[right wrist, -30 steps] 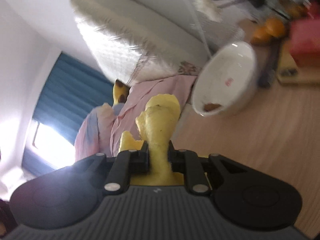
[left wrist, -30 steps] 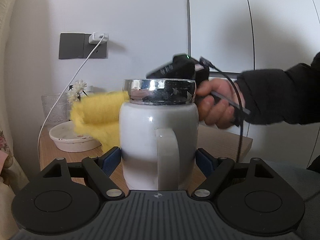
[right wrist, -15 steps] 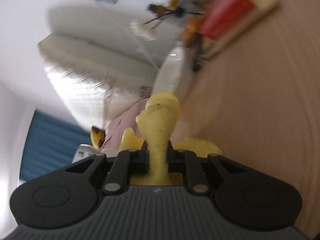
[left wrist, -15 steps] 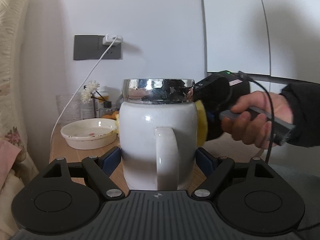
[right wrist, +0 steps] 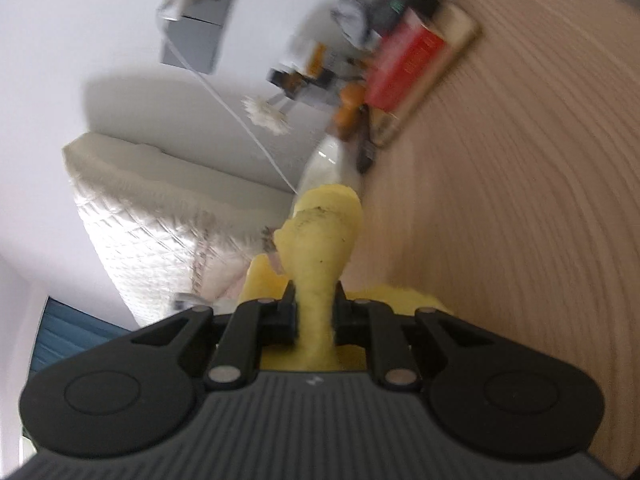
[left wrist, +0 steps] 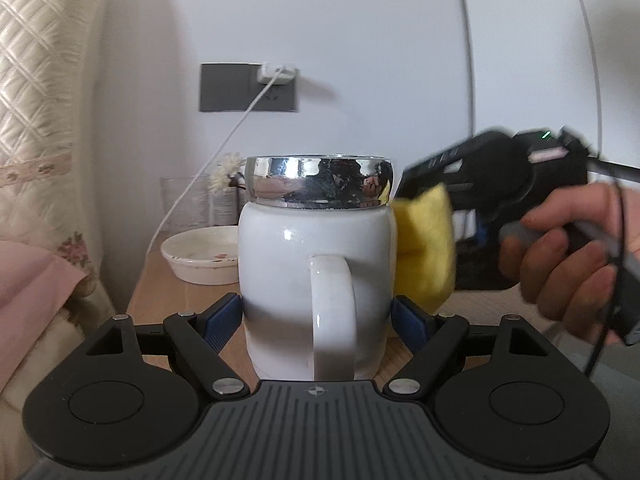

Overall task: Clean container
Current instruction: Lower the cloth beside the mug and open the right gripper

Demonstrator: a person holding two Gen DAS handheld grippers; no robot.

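Observation:
My left gripper (left wrist: 318, 316) is shut on a white mug (left wrist: 316, 280) with a shiny silver rim and holds it upright, handle toward the camera. My right gripper (right wrist: 316, 312) is shut on a yellow cloth (right wrist: 320, 248). In the left wrist view the right gripper (left wrist: 492, 208) is to the right of the mug, and the yellow cloth (left wrist: 426, 248) rests against the mug's right side. The mug's inside is hidden.
A wooden bedside table (left wrist: 160, 292) holds a white bowl (left wrist: 200, 254), a glass, small flowers (left wrist: 224, 174) and a red box (right wrist: 408, 64). A charger cable hangs from the wall socket (left wrist: 248, 88). A quilted headboard (left wrist: 36, 120) and pink bedding lie at left.
The right gripper with the yellow cloth has swung from behind the mug's left side round to its right side. The mug has stayed in the left gripper.

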